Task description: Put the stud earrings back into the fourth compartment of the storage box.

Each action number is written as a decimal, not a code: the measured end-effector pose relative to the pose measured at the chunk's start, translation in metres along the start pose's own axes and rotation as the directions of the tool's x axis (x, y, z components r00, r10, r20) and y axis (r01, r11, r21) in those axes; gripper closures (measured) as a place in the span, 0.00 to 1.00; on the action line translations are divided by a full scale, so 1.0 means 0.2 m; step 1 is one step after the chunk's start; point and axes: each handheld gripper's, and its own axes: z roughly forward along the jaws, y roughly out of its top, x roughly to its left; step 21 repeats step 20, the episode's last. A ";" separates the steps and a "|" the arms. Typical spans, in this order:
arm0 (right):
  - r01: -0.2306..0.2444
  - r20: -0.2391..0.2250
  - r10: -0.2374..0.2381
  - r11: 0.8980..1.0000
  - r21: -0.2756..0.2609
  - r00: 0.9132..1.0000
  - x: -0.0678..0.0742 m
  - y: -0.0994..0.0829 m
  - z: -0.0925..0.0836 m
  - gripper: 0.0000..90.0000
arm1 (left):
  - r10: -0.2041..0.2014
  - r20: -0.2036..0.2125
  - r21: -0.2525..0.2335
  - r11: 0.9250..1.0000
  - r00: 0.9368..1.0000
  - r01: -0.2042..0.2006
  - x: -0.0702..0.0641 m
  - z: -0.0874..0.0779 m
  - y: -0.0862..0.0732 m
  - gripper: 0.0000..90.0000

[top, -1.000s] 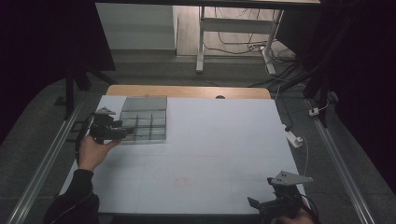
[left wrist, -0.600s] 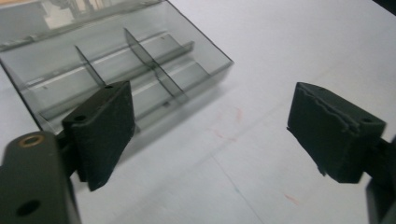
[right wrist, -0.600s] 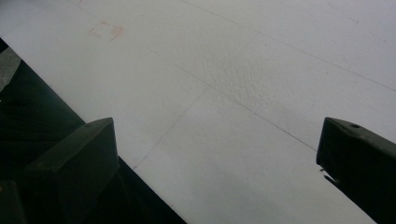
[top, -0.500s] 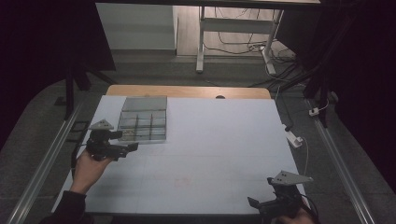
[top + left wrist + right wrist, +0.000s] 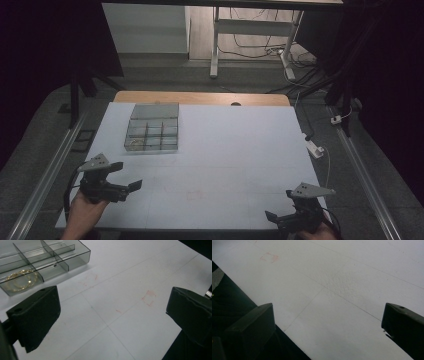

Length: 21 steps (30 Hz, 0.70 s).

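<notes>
Left claw: left gripper sits at the near left corner of the table, held in a hand that comes in from the bottom edge – jaws spread wide, having just been opening, with nothing between them.
Left claw, own view: left gripper shows one black jaw at each side and bare white tabletop in the gap.
Right claw: right gripper rests at the near right corner, well apart from the other one; its jaws stand spread too, empty.
Right claw, own view: right gripper looks across the near edge of the white surface, part of the frame falling off into the dark beside the table.
Box: clear plastic organizer box lies flat on the far left part of the table, beyond the left gripper and apart from it – divided into small compartments.
Box contents: a gold chain lies coiled in the corner compartment nearest the left gripper in its own view, where the organizer box sits at upper left; whether the other compartments hold anything I cannot tell.
Table marks: faint red square drawn on the white top, out ahead of the left jaws, plus thin pencil lines crossing the surface.
Far edge: a wooden strip shows beyond the white sheet.
</notes>
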 end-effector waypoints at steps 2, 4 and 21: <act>0.000 0.002 0.000 1.000 0.000 1.000 0.00 0.00 0.00 0.00 | 0.009 -0.012 0.010 1.000 1.000 -0.009 -0.02 -0.02 -0.03 0.00; 0.000 0.003 0.000 1.000 0.002 1.000 0.00 0.00 0.00 0.00 | 0.019 -0.032 0.026 0.999 0.999 -0.018 -0.03 -0.04 -0.06 0.00; 0.004 0.019 -0.005 1.000 0.020 1.000 0.01 0.00 0.01 0.00 | -0.008 -0.072 0.093 0.996 0.997 0.015 -0.06 -0.12 -0.24 0.00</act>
